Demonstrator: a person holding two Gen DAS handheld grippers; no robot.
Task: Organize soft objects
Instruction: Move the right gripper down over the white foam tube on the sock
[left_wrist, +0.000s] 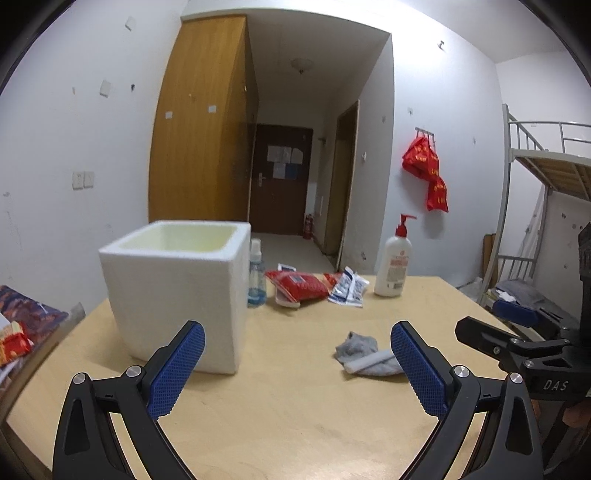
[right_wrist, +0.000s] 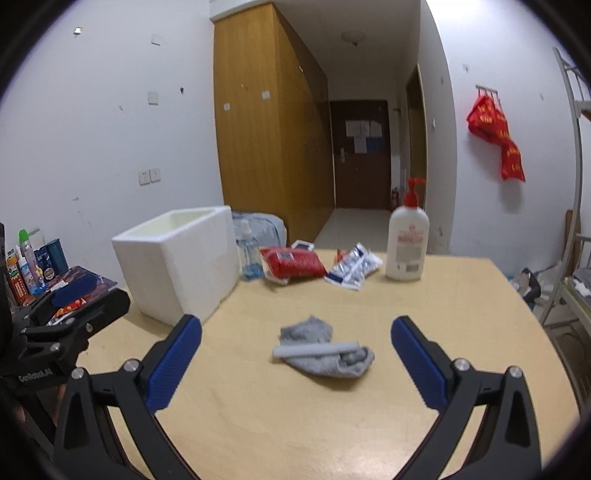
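One grey sock (right_wrist: 325, 350), crumpled with a pale roll lying across it, sits on the wooden table (right_wrist: 295, 435) just ahead of the right gripper (right_wrist: 295, 350), whose jaws are spread wide and empty. The left gripper (left_wrist: 297, 362) is likewise agape near the white foam box (left_wrist: 177, 291). This looks like the approach step: next comes closing on the sock, with bare tabletop all around it and the open-topped box well apart to the left.

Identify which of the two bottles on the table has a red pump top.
The tall white lotion bottle at the far right; the small spray bottle beside the foam box is clear blue instead.
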